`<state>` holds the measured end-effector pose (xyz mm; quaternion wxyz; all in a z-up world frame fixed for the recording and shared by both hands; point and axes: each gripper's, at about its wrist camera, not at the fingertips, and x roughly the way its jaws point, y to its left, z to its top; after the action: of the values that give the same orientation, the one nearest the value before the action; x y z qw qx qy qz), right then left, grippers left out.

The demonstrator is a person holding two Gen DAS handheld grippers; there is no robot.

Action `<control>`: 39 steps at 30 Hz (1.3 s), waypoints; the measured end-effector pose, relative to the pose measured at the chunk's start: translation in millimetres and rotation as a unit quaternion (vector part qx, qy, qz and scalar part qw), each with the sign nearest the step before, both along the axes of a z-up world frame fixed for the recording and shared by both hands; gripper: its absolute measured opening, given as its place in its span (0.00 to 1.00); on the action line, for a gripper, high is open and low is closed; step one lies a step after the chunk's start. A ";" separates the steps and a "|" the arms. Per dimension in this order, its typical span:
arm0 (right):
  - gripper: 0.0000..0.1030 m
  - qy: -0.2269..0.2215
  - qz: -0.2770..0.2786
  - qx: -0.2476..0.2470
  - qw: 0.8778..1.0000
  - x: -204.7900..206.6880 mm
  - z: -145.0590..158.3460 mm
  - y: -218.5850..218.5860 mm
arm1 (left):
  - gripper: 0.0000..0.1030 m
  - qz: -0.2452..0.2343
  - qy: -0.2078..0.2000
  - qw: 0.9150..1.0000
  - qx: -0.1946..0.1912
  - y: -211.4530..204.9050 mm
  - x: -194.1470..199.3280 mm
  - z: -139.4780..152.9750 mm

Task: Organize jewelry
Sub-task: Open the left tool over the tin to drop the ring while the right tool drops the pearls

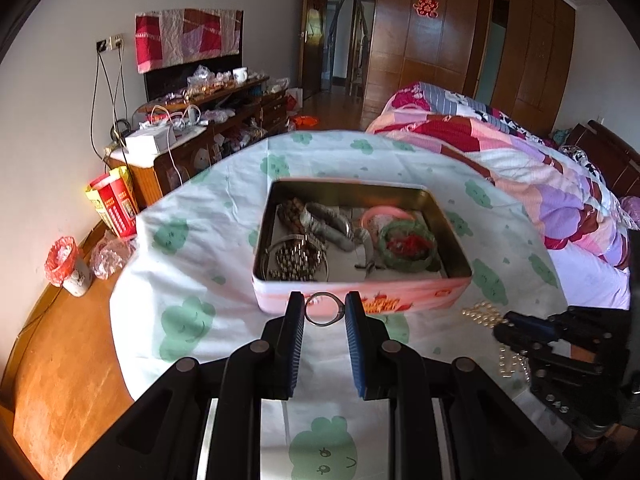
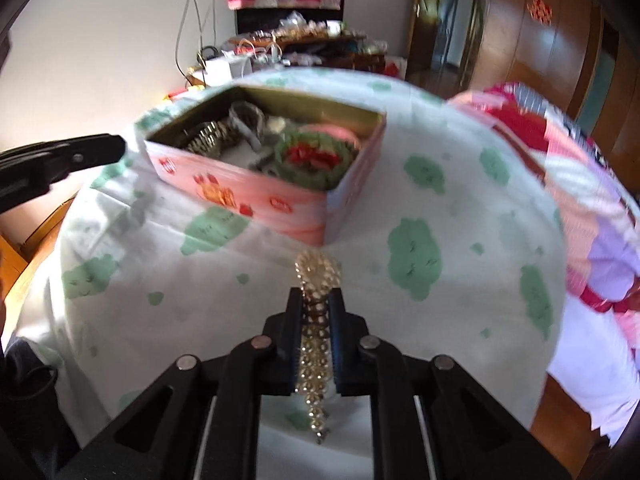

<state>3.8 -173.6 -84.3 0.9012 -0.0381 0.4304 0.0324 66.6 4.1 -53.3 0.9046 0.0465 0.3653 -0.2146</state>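
My left gripper (image 1: 325, 309) is shut on a silver ring (image 1: 324, 309) and holds it just in front of the near wall of a pink tin box (image 1: 362, 301). The box holds several bracelets, among them a green bangle (image 1: 407, 245) and a dark bead bracelet (image 1: 298, 265). My right gripper (image 2: 316, 300) is shut on a pearl bead strand (image 2: 317, 268), which hangs between the fingers above the cloth, close to the box's near corner (image 2: 326, 216). The right gripper also shows in the left wrist view (image 1: 520, 326), with pearls (image 1: 482, 314) by it.
The box stands on a round table under a white cloth with green prints (image 1: 188, 240). A bed with a patchwork quilt (image 1: 540, 168) lies to the right. A cluttered wooden cabinet (image 1: 208, 128) stands at the left wall, with a red-lined bin (image 1: 66, 266) on the floor.
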 end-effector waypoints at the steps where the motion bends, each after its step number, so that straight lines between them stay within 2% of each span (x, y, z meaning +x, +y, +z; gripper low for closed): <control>1: 0.13 -0.008 0.002 -0.001 1.000 -2.2 5.5 -0.8 | 0.20 -0.002 -0.005 1.000 0.001 -0.6 0.0 3.7; 3: 0.12 -0.025 0.008 -0.004 1.000 -4.8 19.1 -0.7 | 0.20 -0.004 -0.016 1.000 0.003 -2.7 1.9 12.7; 4: 0.07 -0.033 0.011 -0.004 0.999 -5.1 25.9 -0.4 | 0.20 -0.006 -0.022 1.000 0.004 -4.5 3.7 17.7; 9: 0.07 -0.075 0.024 -0.005 0.997 11.3 56.3 3.9 | 0.20 -0.011 -0.044 0.999 0.017 -15.9 19.8 33.3; 12: 0.07 -0.089 0.027 -0.004 0.996 32.5 60.1 5.8 | 0.20 -0.012 -0.050 0.998 0.029 -23.9 30.9 33.9; 21: 0.07 -0.104 0.039 0.016 0.994 81.1 48.8 9.7 | 0.20 -0.006 -0.042 0.997 0.062 -39.9 64.5 16.9; 30: 0.08 -0.105 0.040 0.023 0.993 100.0 27.7 9.8 | 0.22 0.012 -0.020 0.997 0.073 -39.3 83.1 -6.1; 33: 0.08 -0.097 0.035 0.024 0.994 102.3 23.4 7.3 | 0.29 0.017 -0.013 0.997 0.077 -39.0 84.8 -11.4; 34: 0.09 -0.095 0.032 0.022 0.995 102.1 22.2 6.4 | 0.39 0.020 -0.014 0.997 0.080 -39.0 84.6 -12.4; 35: 0.11 -0.094 0.031 0.022 0.995 101.9 21.4 5.6 | 0.55 0.025 -0.017 0.996 0.084 -39.4 84.5 -12.8; 37: 0.22 -0.091 0.029 0.027 0.995 101.1 20.5 3.2 | 0.68 0.034 -0.032 0.995 0.088 -39.3 81.5 -11.5; 39: 0.22 -0.090 0.026 0.027 0.995 99.8 19.5 2.3 | 0.68 0.031 -0.035 0.995 0.087 -39.6 80.9 -10.8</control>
<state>103.6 -171.2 -64.8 0.9360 -0.0276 0.3451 0.0639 147.5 -35.4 -64.1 0.9155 0.1210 0.3524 -0.1516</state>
